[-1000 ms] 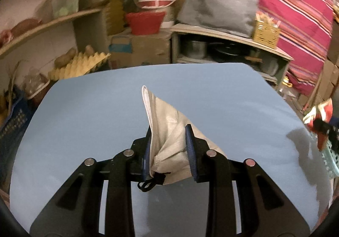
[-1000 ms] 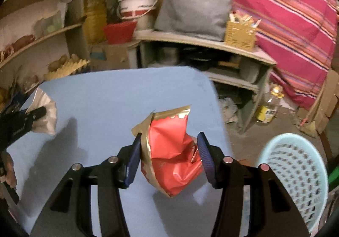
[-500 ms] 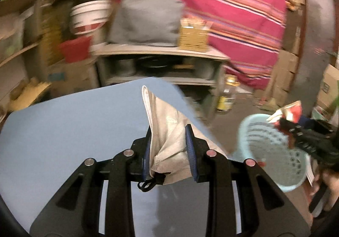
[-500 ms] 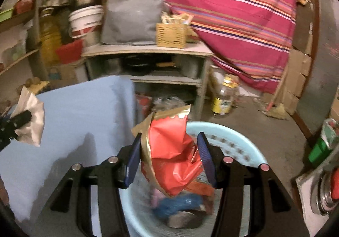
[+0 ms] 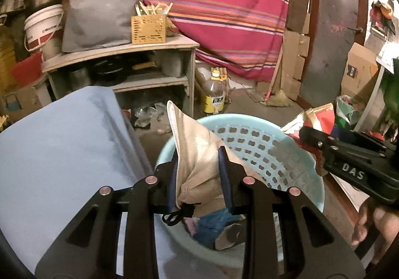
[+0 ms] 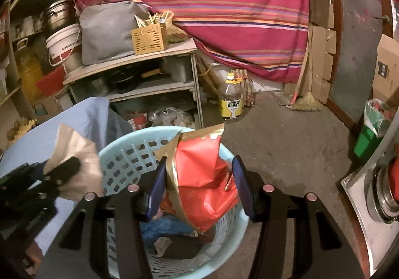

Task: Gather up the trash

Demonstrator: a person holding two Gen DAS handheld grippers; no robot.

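While each gripper clamps trash, only the right view shows green bin (image 6: pixel 369 134).

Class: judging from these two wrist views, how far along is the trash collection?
Done: some trash already lies in the pale blue perforated plastic basket. In hand: the left gripper clamps a beige face mask, the right gripper a crumpled red-and-gold wrapper, both over the basket. Left: releasing both.

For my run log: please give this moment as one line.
left gripper: shut on mask | right gripper: shut on wrapper | both over basket
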